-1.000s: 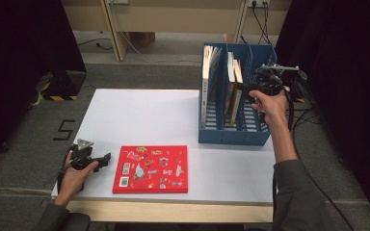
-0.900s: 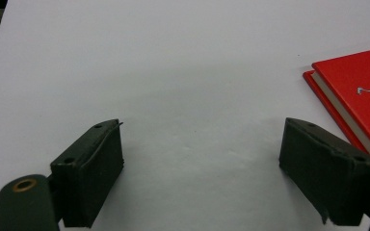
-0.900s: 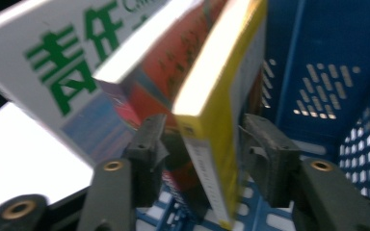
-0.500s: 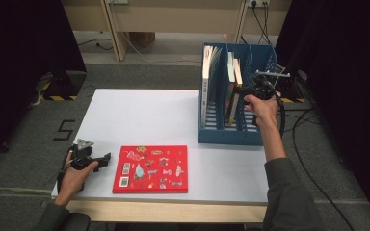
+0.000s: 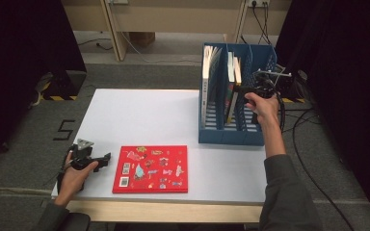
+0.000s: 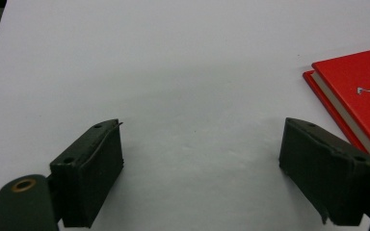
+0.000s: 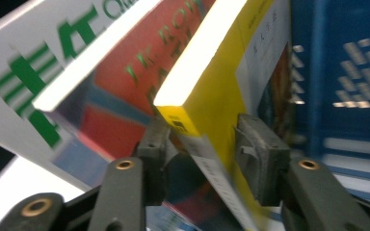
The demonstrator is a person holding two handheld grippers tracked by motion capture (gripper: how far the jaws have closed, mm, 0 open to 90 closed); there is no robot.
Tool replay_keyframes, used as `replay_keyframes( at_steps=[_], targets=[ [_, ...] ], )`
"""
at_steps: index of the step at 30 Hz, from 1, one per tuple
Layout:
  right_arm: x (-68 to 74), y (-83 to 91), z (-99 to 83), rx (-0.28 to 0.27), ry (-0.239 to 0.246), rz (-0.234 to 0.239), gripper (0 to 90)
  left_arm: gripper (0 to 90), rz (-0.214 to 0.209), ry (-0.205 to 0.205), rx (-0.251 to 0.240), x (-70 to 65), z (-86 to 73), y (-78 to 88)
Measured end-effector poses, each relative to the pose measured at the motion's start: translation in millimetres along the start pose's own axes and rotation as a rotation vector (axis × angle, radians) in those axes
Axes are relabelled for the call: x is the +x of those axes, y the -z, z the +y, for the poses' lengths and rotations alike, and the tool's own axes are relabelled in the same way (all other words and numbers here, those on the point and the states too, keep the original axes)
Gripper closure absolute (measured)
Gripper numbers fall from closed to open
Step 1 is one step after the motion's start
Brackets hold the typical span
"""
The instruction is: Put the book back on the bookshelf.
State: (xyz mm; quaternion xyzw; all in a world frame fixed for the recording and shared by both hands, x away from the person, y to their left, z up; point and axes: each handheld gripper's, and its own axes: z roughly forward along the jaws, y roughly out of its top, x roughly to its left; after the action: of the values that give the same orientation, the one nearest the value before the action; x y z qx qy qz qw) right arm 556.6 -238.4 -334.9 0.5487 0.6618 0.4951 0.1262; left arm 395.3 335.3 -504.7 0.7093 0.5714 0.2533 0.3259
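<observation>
Book [image 7: 212, 91] is standing upright in the rack [image 5: 250, 137], its spine between my right claw [image 7: 207, 144], which has been reopening, not yet pinching.

The right gripper [image 7: 207, 144] has come down over the yellow book [image 7: 221, 82], its jaws just opening.

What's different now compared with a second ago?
The right hand-held gripper came down and leftward to the books in the blue file rack; its jaws have just been opening, straddling the yellow book, grip uncertain. The left hand-held gripper and red book stayed put.
</observation>
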Motion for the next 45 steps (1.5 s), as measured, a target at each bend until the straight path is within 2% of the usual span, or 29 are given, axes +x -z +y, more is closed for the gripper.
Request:
replay_keyframes(
  at_steps=[2, 5, 7, 11, 14, 16, 19, 24, 26, 29, 30, 32, 34, 42, 45],
  targets=[
    [0.2, 5.2, -0.9, 0.015, 0.036, -0.03, 49.9, 14.2, -0.001, 0.0, 0.0, 0.1, 0.0, -0.1],
    [4.1, 14.8, -3.7, 0.025, 0.068, 0.001, 44.3, 14.2, -0.002, 0.001, 0.0, 0.2, -0.1, -0.1],
    [9.4, 22.6, -6.2, 0.027, 0.109, -0.029, 41.5, 14.2, -0.002, 0.001, 0.0, 0.2, -0.1, -0.1],
    [17.8, 37.5, -15.2, 0.02, 0.155, -0.03, 38.0, 14.2, -0.003, 0.002, 0.0, 0.4, -0.1, 0.0],
    [22.9, 45.2, -28.4, 0.038, 0.211, -0.024, 36.0, 14.2, -0.004, 0.002, 0.0, 0.5, -0.1, -0.1],
    [27.2, 49.3, -40.0, 0.034, 0.226, -0.016, 34.7, 14.2, -0.005, 0.003, 0.0, 0.6, -0.1, -0.1],
    [35.8, 54.0, -60.3, 0.04, 0.274, -0.022, 30.7, 14.2, -0.005, 0.003, 0.0, 0.6, -0.1, -0.1],
    [46.2, 59.1, -85.8, 0.023, 0.239, 0.066, 25.8, 14.2, -0.006, 0.003, 0.005, 0.8, 0.1, 0.2],
    [47.3, 59.6, -96.3, 0.013, 0.18, 0.148, 25.0, 14.1, -0.01, 0.005, 0.006, 1.1, 0.1, 0.3],
    [50.0, 59.8, -110.0, 0.011, 0.187, 0.138, 22.5, 13.9, -0.011, 0.005, 0.006, 1.2, 0.2, 0.2],
    [50.1, 59.2, -113.6, 0.002, 0.186, 0.148, 23.0, 13.7, -0.012, 0.005, 0.007, 1.2, 0.2, 0.2],
    [50.5, 57.3, -120.0, 0.035, 0.177, 0.165, 20.9, 13.3, -0.019, 0.008, 0.005, 1.6, 0.1, 0.1],
    [52.6, 56.9, -126.0, 0.03, 0.183, 0.161, 20.9, 12.3, -0.019, 0.003, 0.006, 1.4, 0.2, -0.3],
    [59.4, 52.8, -138.8, 0.055, 0.204, 0.172, 16.8, 10.8, -0.027, 0.003, 0.006, 1.3, 0.2, -0.6],
    [60.2, 50.5, -142.0, 0.066, 0.212, 0.161, 16.9, 10.3, -0.03, 0.001, 0.007, 1.3, 0.2, -0.7]
  ],
)
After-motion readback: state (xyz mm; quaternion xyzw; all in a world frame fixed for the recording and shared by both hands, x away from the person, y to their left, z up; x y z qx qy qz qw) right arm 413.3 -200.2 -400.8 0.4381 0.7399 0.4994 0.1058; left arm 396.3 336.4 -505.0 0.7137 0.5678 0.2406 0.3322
